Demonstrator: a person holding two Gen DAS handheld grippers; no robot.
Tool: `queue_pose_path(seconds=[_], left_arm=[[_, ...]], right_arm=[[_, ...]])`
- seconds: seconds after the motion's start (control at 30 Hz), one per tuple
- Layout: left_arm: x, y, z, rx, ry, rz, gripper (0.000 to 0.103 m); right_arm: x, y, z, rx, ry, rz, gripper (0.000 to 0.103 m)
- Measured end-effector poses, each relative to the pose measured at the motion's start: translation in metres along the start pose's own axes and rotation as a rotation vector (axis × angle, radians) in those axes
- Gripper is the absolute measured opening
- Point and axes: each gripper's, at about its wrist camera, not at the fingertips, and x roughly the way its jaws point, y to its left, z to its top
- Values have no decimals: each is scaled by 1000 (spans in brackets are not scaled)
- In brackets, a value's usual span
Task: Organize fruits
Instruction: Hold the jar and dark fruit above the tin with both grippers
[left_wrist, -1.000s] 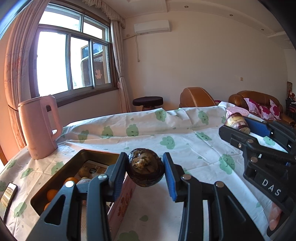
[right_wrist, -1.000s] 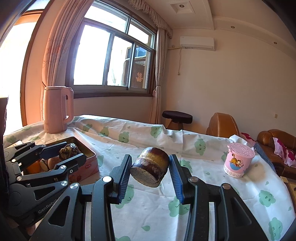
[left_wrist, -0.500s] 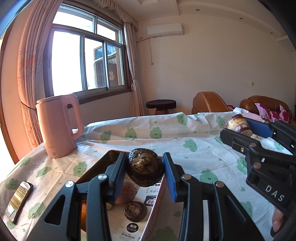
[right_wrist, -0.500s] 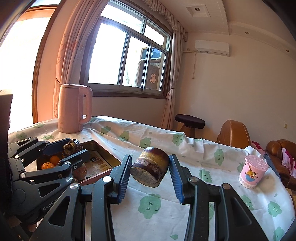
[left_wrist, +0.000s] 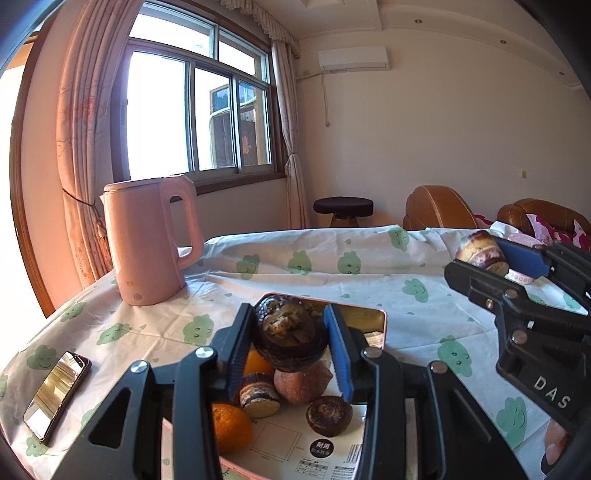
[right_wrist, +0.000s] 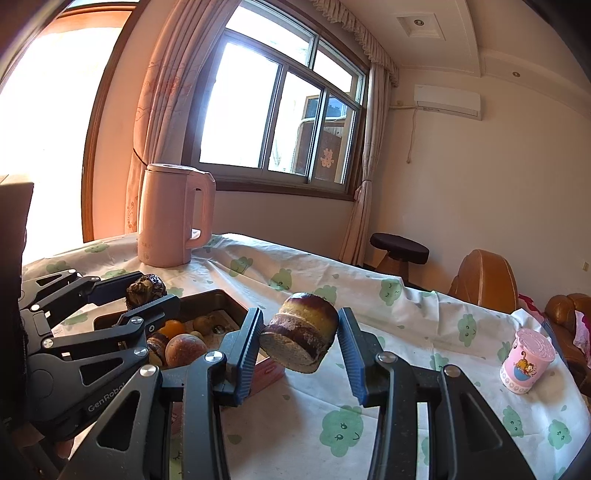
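Evidently the worktop (left_wrist: 280, 280) serves as staging: its tin tray (left_wrist: 376, 325), near the kettle (left_wrist: 147, 240) corner, collects fruit. Left gripper (left_wrist: 290, 339) clamps a dark fruit (left_wrist: 288, 332) above the tray; right gripper (right_wrist: 299, 341) grips a purple-banded fruit (right_wrist: 301, 338) beside it, awaiting release.

bright daylight through window (left_wrist: 195, 118), blown-out glare at left, fisheye bending edges, dark vignette corners.

pink kettle (left_wrist: 147, 240), green-cloud tablecloth (left_wrist: 369, 280), blue-padded tongs (left_wrist: 291, 343)
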Motion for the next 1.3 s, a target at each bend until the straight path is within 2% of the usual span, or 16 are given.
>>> queue_pose_path(seconds=[0.67,1.3], left_arm=[[7,45,-3,-37,37,72,41],[18,60,-10,-45,80,78,41]], right_arm=[[20,37,10,-40,14,59,44],[44,55,7,-42,74,99,44]])
